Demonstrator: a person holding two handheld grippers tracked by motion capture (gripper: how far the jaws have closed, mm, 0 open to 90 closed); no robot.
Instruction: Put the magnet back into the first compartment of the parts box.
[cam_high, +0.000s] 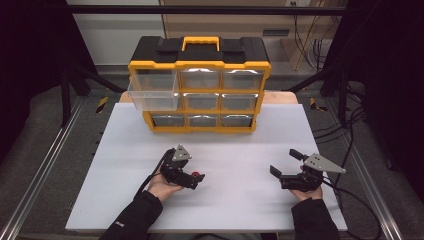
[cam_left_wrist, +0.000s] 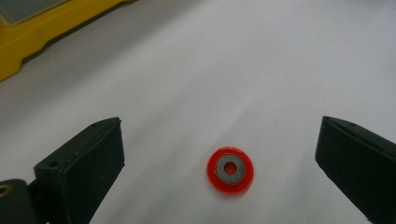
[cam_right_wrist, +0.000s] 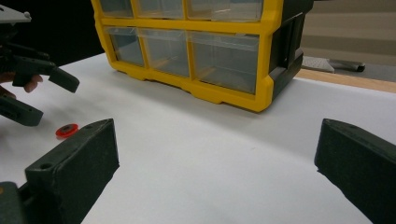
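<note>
A: How are the tongs seen?
B: The left tongs are spread wide around a red washer lying ungripped on the desk. The right tongs, at 3 o'clock, are spread, empty.
A: Progress?
B: At 12 o'clock, one organizer drawer is pulled out; pickup and stowing are judged outstanding.

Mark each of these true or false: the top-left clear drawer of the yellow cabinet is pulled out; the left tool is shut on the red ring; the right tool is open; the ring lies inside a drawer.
1. The top-left clear plastic drawer of the yellow and black cabinet is pulled out. True.
2. The left tool is shut on the small red ring with a grey centre. False: its jaws stand open, the ring lying between them untouched.
3. The right tool is open. True.
4. The ring lies inside a drawer. False: it lies on the white table sheet.
</note>
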